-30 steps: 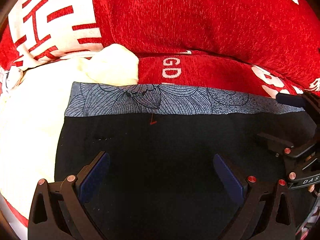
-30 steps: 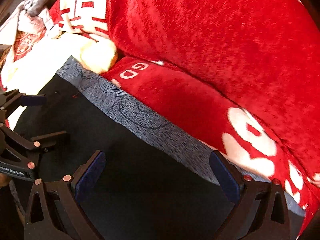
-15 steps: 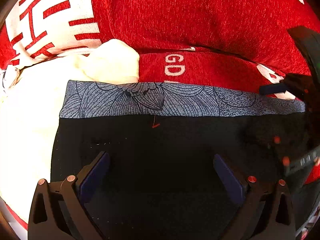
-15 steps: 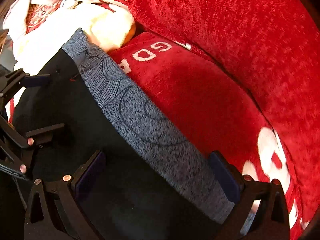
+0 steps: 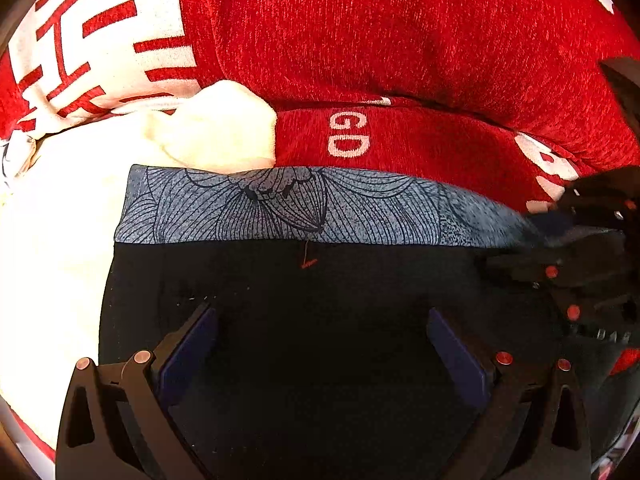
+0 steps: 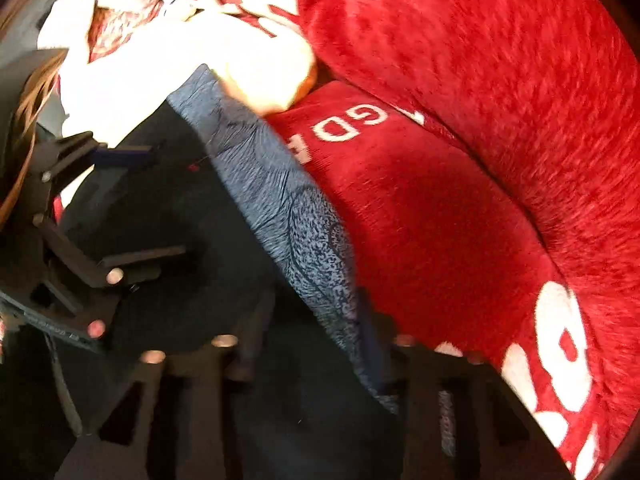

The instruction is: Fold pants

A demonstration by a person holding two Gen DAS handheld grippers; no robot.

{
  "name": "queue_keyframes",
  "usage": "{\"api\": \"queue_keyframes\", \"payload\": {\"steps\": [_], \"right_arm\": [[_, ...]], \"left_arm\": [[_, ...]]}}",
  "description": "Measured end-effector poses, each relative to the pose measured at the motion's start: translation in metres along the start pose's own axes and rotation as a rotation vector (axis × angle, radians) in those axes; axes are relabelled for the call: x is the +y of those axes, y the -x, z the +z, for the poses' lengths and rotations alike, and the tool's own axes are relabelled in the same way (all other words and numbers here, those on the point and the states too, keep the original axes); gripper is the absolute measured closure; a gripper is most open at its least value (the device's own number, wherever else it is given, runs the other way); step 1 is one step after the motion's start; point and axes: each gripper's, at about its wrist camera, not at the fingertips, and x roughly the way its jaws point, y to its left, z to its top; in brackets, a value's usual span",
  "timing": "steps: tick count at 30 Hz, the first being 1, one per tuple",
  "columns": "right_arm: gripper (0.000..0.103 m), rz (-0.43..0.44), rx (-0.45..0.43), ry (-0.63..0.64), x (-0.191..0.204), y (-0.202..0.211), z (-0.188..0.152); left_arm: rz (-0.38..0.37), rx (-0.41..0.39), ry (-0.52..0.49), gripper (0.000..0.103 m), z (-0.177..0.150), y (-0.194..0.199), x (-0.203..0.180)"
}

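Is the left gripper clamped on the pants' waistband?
No: the left gripper stands wide open over the black pants, short of the grey patterned waistband.

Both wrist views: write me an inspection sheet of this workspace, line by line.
Surface: red plush cover with white lettering, over a seat and its backrest.
Job's things: black pants with a grey-blue line-patterned waistband, laid flat on the seat.
Clutter: cream-white fabric bundle touching the waistband's left end; more crumpled light cloth beyond it.
Grippers: left tongs wide open over the black cloth, gripping nothing; right tongs closing with the waistband's right end between them, blurred.
Cables: one thin dark cord under the left tool in the right wrist view.
Surroundings: nothing seen beyond the cover.
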Motion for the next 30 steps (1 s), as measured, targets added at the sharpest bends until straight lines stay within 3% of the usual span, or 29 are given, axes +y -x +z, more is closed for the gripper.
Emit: {"api": "queue_keyframes", "payload": {"steps": [6,13,17,20,23,24,27,30], "right_arm": [[0.089,-0.135,-0.112,0.050,0.033,0.024,-0.016],[0.089,-0.354,-0.203,0.135,0.085,0.037,-0.037],[0.089,-0.448,-0.209,0.181,0.106,0.026,-0.043],[0.089,-0.493,-0.219,0.196,0.115,0.022,-0.044],[0.089,-0.507,-0.224,0.187,0.115,0.022,-0.043],[0.089,-0.509,-0.226,0.184,0.114,0.024,-0.043],[0.089,-0.508,-0.242,0.168,0.115,0.031,-0.046],[0.089,-0.514,-0.258,0.155,0.124,0.042,-0.053]], "left_arm": [[-0.057,0.009,0.045,0.000,0.009,0.008,0.006],[-0.218,0.080,0.263,0.000,0.045,0.009,0.031],[-0.193,0.214,0.323,0.000,0.062,-0.018,0.033],[-0.149,0.237,0.328,0.002,0.065,-0.029,0.033],[-0.023,0.231,0.296,0.038,0.066,-0.027,0.031],[-0.032,0.212,0.287,0.058,0.065,-0.020,0.032],[-0.054,0.173,0.301,0.080,0.058,0.002,0.042],[-0.108,0.143,0.338,0.085,0.040,0.025,0.056]]}}
